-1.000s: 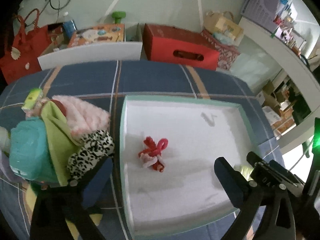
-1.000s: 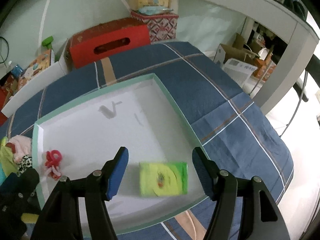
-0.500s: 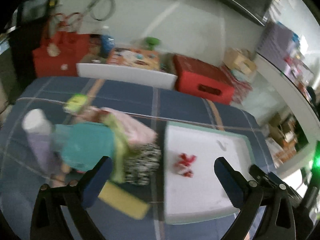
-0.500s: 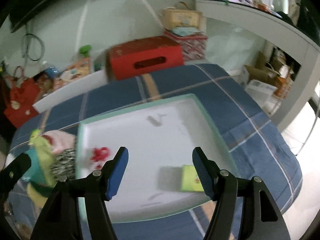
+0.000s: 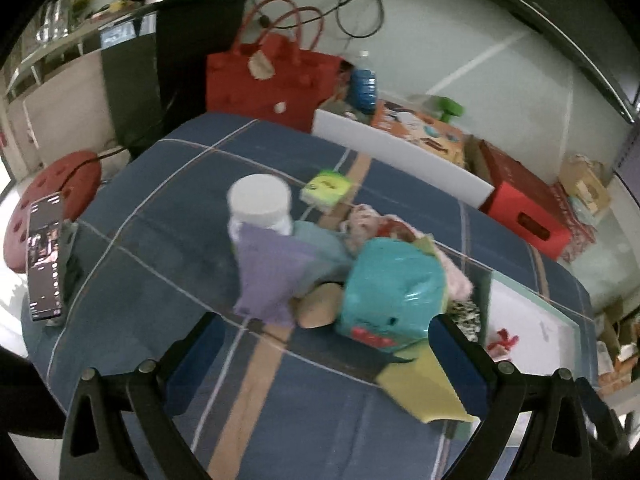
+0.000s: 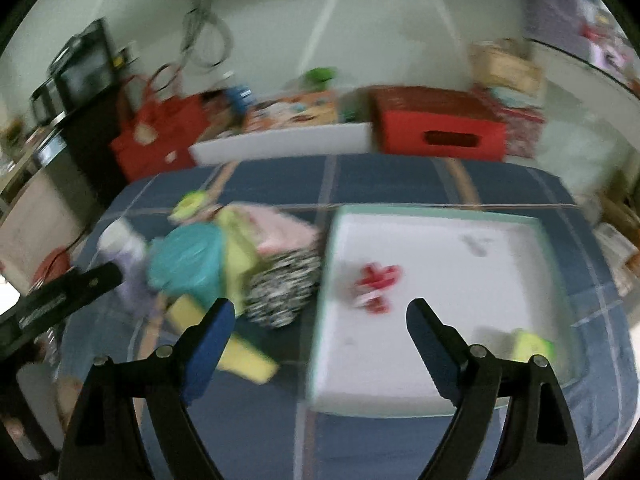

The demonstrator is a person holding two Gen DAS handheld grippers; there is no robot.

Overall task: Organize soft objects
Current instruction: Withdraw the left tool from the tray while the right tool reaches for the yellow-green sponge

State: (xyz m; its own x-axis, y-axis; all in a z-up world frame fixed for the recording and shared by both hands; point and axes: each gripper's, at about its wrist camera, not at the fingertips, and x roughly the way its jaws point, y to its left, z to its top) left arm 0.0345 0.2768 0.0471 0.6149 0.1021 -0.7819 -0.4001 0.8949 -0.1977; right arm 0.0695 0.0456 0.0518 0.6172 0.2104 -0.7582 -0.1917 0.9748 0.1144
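The pile of soft things sits on the blue plaid counter (image 5: 168,280) just left of the white tray (image 6: 440,380), and both tongs hang over it spread wide, gripping nothing: the left tongs (image 5: 326,350) directly in front of the pile, the right tongs (image 6: 320,328) between pile and tray.

Nearest the left tongs is a teal plush toy (image 5: 394,292), rounded, slightly glossy, with a red mouth patch. It looks light and squashy, so a pinch across its bulging middle should hold better than one on a corner (the sheen suggests it may slip a little). Beside it a limp purple cloth (image 5: 268,276) drapes against a white-capped jar (image 5: 260,206), which is rigid and probably not part of the sorting. A spotted black-and-white fuzzy piece (image 6: 284,292) and a pink fluffy one (image 6: 280,226) lie against the tray's edge. A flat yellow sponge (image 5: 424,388) sticks out underneath.

Already in the tray are a small red knotted item (image 6: 376,284) and a green packet (image 6: 532,346).
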